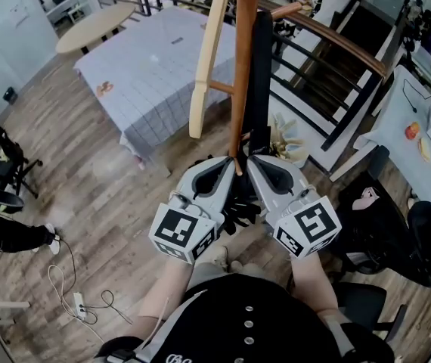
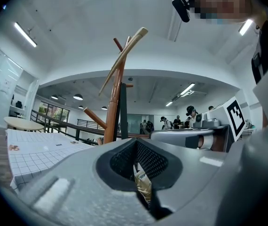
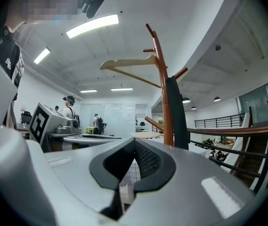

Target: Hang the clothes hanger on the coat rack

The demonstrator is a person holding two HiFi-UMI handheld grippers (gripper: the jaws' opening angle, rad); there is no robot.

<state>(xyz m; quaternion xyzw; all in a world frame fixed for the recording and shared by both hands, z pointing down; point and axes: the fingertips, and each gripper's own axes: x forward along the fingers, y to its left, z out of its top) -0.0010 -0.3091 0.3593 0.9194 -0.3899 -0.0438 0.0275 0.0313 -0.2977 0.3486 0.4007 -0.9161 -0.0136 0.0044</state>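
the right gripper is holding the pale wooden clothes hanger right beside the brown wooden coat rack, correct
Not quite. The right gripper holds nothing: its jaws are together and empty. The pale wooden clothes hanger hangs high on the brown wooden coat rack, well above the gripper, which is beside the rack. The right gripper view shows this.

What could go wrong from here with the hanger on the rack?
1. The hanger sits tilted high on the coat rack; whether its hook is seated isn't visible, so it may slip off.
2. The left gripper and right gripper are shut, empty and close to the pole; a bump on pulling back could shake the hanger loose.
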